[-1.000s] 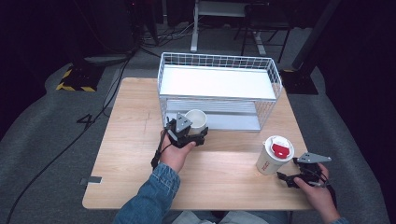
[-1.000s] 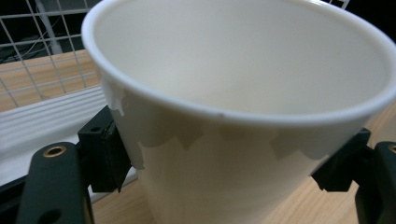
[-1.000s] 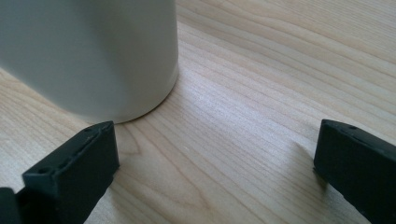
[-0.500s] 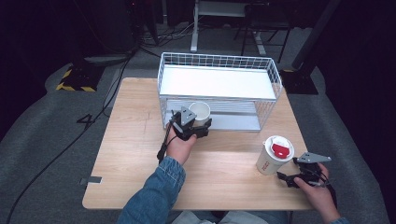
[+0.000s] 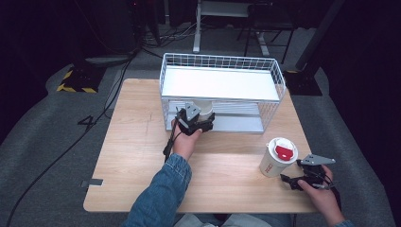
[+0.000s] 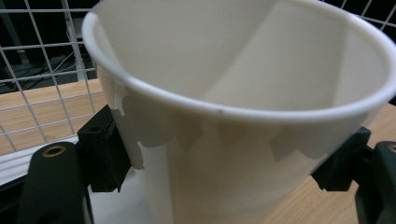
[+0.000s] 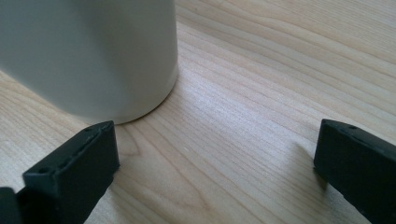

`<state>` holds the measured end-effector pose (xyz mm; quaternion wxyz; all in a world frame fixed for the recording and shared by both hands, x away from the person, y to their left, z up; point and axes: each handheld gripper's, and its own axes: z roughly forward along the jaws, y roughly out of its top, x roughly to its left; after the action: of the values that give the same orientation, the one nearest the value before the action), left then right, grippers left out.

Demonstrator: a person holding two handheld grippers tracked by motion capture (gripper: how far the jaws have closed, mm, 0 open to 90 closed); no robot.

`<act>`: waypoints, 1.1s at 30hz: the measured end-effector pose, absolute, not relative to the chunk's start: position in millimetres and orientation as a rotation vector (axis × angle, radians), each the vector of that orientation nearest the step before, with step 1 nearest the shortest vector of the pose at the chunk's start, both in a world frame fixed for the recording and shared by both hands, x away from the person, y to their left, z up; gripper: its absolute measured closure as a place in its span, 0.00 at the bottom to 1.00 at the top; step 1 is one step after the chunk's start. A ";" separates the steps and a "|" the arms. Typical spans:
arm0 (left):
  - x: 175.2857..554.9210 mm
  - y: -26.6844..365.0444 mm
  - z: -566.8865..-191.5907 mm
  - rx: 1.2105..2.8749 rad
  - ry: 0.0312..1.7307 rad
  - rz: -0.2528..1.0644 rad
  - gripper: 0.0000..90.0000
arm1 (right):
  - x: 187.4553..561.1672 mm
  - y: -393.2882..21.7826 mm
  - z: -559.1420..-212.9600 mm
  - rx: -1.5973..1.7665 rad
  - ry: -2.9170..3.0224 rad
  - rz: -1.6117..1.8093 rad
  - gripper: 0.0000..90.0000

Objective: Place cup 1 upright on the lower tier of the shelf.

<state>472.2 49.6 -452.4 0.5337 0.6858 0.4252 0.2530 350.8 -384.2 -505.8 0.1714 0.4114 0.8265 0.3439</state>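
The white cup point(image 5: 205, 109) is pinched by the left gripper point(image 5: 193, 124) at the front edge of the wire rack point(image 5: 222, 71), while the right gripper point(image 5: 308, 178) is kept spread beside the lidded cup point(image 5: 278, 157) near the table's point(image 5: 132, 142) right front corner.
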 end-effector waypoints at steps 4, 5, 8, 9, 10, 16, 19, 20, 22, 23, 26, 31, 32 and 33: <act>478.9 49.0 -458.4 1.620 1.025 0.620 0.24 | 350.8 -384.2 -505.8 1.167 2.347 0.977 0.00; 480.6 48.6 -460.0 1.613 1.030 0.622 0.24 | 350.8 -384.2 -505.8 1.167 2.347 0.977 0.00; 486.1 47.9 -463.7 1.612 1.043 0.623 0.24 | 350.7 -384.2 -505.8 1.168 2.347 0.977 0.00; 488.0 47.3 -464.8 1.613 1.046 0.624 0.24 | 350.7 -384.3 -505.8 1.168 2.347 0.976 0.00; 489.9 46.6 -465.7 1.617 1.051 0.626 0.24 | 350.8 -384.3 -505.8 1.168 2.347 0.977 0.00; 499.7 41.6 -469.1 1.643 1.077 0.632 0.24 | 350.7 -384.3 -505.8 1.167 2.347 0.978 0.00; 502.4 38.3 -471.1 1.638 1.084 0.641 0.24 | 350.7 -384.4 -505.8 1.166 2.348 0.979 0.00; 503.3 37.3 -471.9 1.644 1.084 0.640 0.24 | 350.7 -384.4 -505.8 1.166 2.348 0.979 0.00; 504.9 35.4 -473.7 1.656 1.085 0.632 0.24 | 350.7 -384.4 -505.8 1.166 2.348 0.979 0.00; 505.9 34.7 -474.6 1.665 1.087 0.636 0.24 | 350.7 -384.4 -505.8 1.166 2.348 0.979 0.00; 508.3 32.9 -478.0 1.676 1.102 0.628 0.23 | 350.7 -384.4 -505.8 1.166 2.348 0.979 0.00; 510.9 33.4 -481.9 1.669 1.096 0.622 0.18 | 350.7 -384.4 -505.8 1.166 2.349 0.979 0.00; 510.8 33.8 -481.7 1.670 1.094 0.616 0.17 | 350.7 -384.4 -505.8 1.164 2.350 0.979 0.00; 510.8 34.0 -481.6 1.669 1.094 0.611 0.17 | 350.7 -384.4 -505.8 1.164 2.350 0.979 0.00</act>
<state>510.8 34.0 -481.6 0.5032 0.6912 0.4528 0.2530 350.7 -384.4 -505.8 0.1701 0.4096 0.8273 0.3448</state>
